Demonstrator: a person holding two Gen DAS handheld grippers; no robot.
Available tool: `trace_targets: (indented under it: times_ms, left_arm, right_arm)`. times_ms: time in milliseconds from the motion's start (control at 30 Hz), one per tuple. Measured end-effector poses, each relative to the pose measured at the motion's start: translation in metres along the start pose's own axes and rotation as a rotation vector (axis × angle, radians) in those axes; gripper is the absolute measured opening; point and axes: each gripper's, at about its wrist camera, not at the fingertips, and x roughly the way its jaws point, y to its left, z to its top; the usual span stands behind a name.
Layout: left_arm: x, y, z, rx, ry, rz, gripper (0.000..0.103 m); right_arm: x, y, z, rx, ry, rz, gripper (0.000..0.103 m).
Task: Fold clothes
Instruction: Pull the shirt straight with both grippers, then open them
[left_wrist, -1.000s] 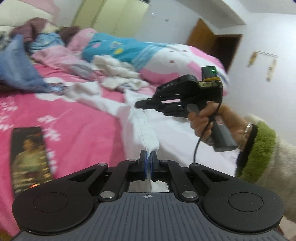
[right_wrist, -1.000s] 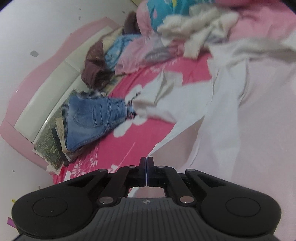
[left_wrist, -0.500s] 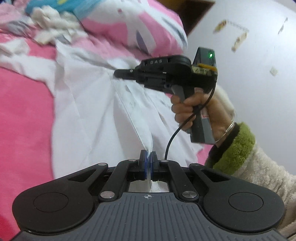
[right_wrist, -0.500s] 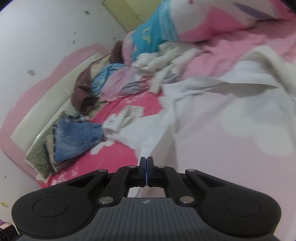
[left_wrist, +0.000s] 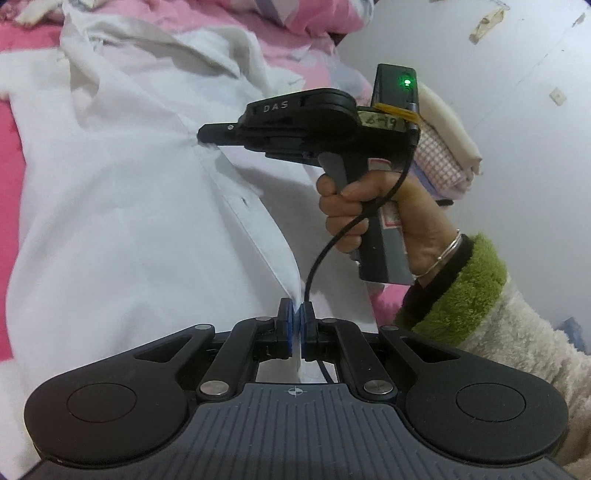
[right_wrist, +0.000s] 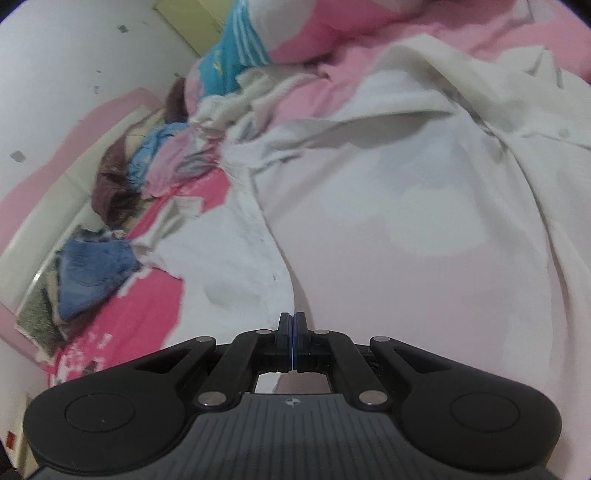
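White shirt: thin, limp cotton, likely light; left gripper and right gripper each pinch its button placket edge.

A bed in a pink floral sheet carries a spread white shirt, folded jeans and a heap of clothes.

Black left tongs with blue pads and silver screws, black right tongs marked "DAS", green light, black cable, grey ribbed housing, cream fleece sleeve, green cuff, silver bangle
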Motion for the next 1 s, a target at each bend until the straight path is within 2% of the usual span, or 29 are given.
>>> trace_targets:
  times_ms: [100,167,233,300,367,533,667,800,900,1000]
  left_arm:
    - [0.002,0.002,0.001,-0.022,0.010,-0.007,0.009]
    - [-0.009,0.000,-0.002,-0.027,-0.014,-0.001,0.023]
    - [-0.030,0.003,-0.006,-0.044,-0.063,0.003,0.032]
    - [-0.053,0.009,-0.011,-0.065,-0.112,0.010,0.033]
    - [-0.081,0.019,-0.017,-0.088,-0.163,0.031,0.033]
    - [-0.144,0.047,-0.028,-0.128,-0.295,0.161,0.035]
    - [-0.155,0.064,-0.045,-0.146,-0.289,0.290,0.035]
    - [-0.137,0.071,-0.059,-0.146,-0.237,0.372,0.035]
    - [-0.130,0.076,-0.069,-0.153,-0.230,0.361,0.035]
    - [-0.124,0.078,-0.071,-0.160,-0.224,0.324,0.035]
  right_arm:
    - [0.001,-0.010,-0.003,0.037,0.009,-0.034,0.001]
    - [-0.008,-0.015,-0.004,0.067,-0.003,-0.035,0.003]
    - [-0.027,-0.016,-0.005,0.088,-0.030,-0.015,0.006]
    - [-0.053,-0.012,-0.008,0.084,-0.058,0.003,0.013]
    - [-0.083,-0.007,-0.015,0.074,-0.075,0.036,0.029]
    - [-0.140,0.010,-0.050,0.054,-0.025,0.098,0.042]
    - [-0.139,0.019,-0.091,0.052,0.050,0.026,0.043]
    - [-0.121,0.022,-0.120,0.037,0.099,-0.082,0.043]
    - [-0.116,0.027,-0.131,-0.006,0.092,-0.126,0.040]
    - [-0.117,0.035,-0.135,-0.059,0.084,-0.170,0.029]
